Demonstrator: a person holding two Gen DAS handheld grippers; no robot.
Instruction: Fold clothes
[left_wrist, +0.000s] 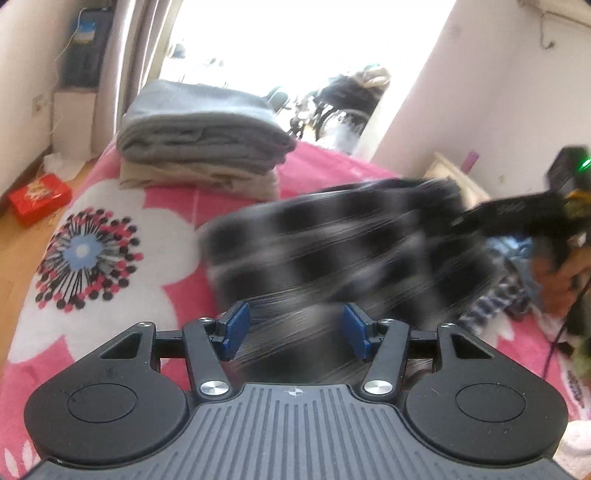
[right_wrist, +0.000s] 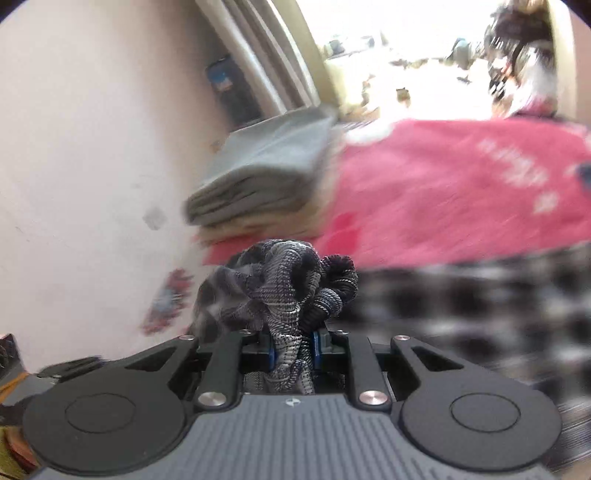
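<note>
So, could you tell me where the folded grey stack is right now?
The folded grey stack sits at the far left of the pink blanket, beyond the checked garment.

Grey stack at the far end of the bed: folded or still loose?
Folded. The grey stack lies in flat, even layers with squared edges on the pink floral blanket, apart from the blurred checked garment.

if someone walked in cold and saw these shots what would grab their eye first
First the black-and-grey checked garment, bunched between the pads of the right tool and trailing in a blur across the middle of the bed. Next the pink blanket with its big white flower, on the left. Behind it, a neat stack of folded grey clothes sits by the bright window.
</note>
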